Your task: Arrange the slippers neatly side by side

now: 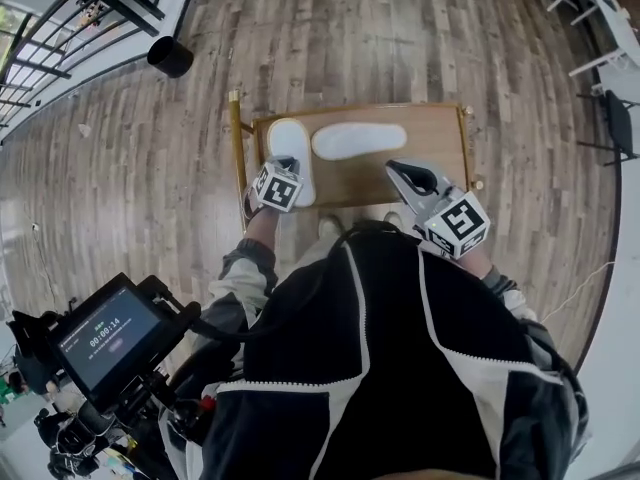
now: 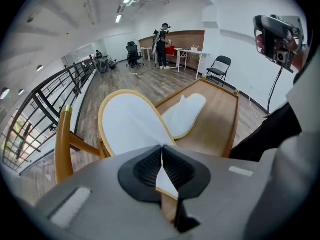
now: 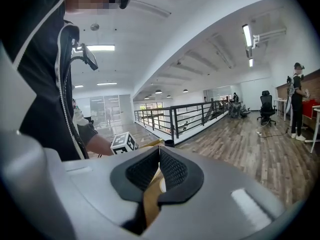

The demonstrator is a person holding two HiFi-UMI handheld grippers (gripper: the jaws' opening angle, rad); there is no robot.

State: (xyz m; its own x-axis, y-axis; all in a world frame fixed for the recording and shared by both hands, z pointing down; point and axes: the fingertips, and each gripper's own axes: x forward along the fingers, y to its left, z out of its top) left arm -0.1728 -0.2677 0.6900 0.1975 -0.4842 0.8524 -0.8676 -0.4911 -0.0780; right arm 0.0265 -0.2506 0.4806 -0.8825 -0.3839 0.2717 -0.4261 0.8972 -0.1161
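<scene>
Two white slippers with tan rims lie on a small wooden table (image 1: 440, 158). The left slipper (image 1: 292, 144) points away from me; the other slipper (image 1: 358, 140) lies crosswise to its right. My left gripper (image 1: 283, 163) is shut on the near end of the left slipper (image 2: 131, 124), and its pads (image 2: 150, 166) pinch the rim. The crosswise slipper (image 2: 189, 113) shows beyond it. My right gripper (image 1: 395, 170) hovers over the table's near right part, just short of the crosswise slipper. In the right gripper view it (image 3: 159, 151) is shut with nothing in it.
A black round bin (image 1: 170, 56) stands on the wood floor at the far left, by a black railing (image 1: 60, 38). White furniture (image 1: 600, 18) and a dark chair (image 1: 620, 123) are at the right. A screen rig (image 1: 105, 343) hangs at my lower left. A person (image 2: 163, 38) stands far off.
</scene>
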